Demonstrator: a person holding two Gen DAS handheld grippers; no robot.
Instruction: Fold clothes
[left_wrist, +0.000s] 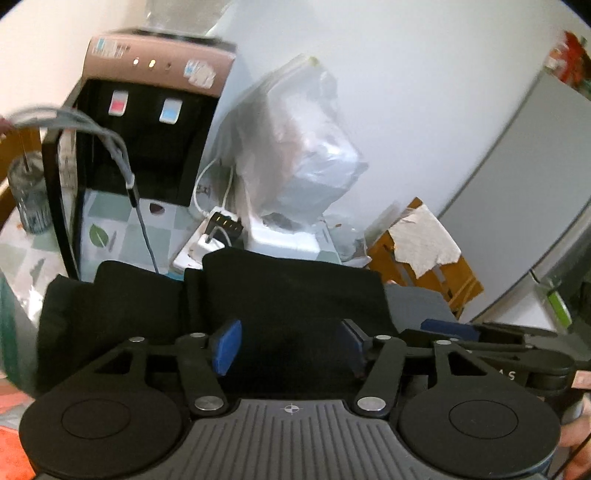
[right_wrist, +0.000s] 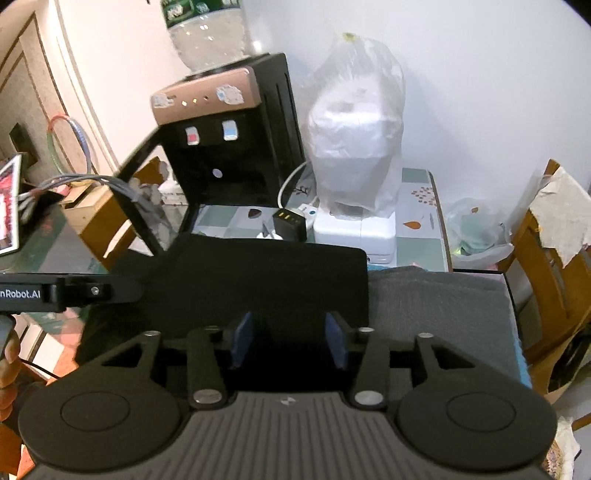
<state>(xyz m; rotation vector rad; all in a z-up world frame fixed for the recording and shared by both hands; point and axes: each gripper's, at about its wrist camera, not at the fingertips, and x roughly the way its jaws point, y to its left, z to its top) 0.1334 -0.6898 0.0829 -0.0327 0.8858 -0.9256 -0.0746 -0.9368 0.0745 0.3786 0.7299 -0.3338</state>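
A black garment (left_wrist: 277, 291) lies folded into a flat rectangle on the table, its far edge straight. My left gripper (left_wrist: 290, 347) hovers at its near side, blue pads (left_wrist: 226, 347) wide apart, open, with only the cloth's surface showing behind the gap. In the right wrist view the same black garment (right_wrist: 266, 280) fills the middle, and my right gripper (right_wrist: 290, 343) stands open over its near right part. A grey folded garment (right_wrist: 436, 314) lies directly to the right of the black one. The right gripper's blue pad (left_wrist: 450, 330) also shows at the right edge of the left view.
A black and copper water dispenser (right_wrist: 221, 140) stands behind the clothes, beside a plastic-wrapped white appliance (right_wrist: 354, 140). A power strip (left_wrist: 207, 240) with plugs lies just past the black garment. Grey cables (left_wrist: 110, 140) hang at the left. A wooden chair (right_wrist: 546, 251) stands at the right.
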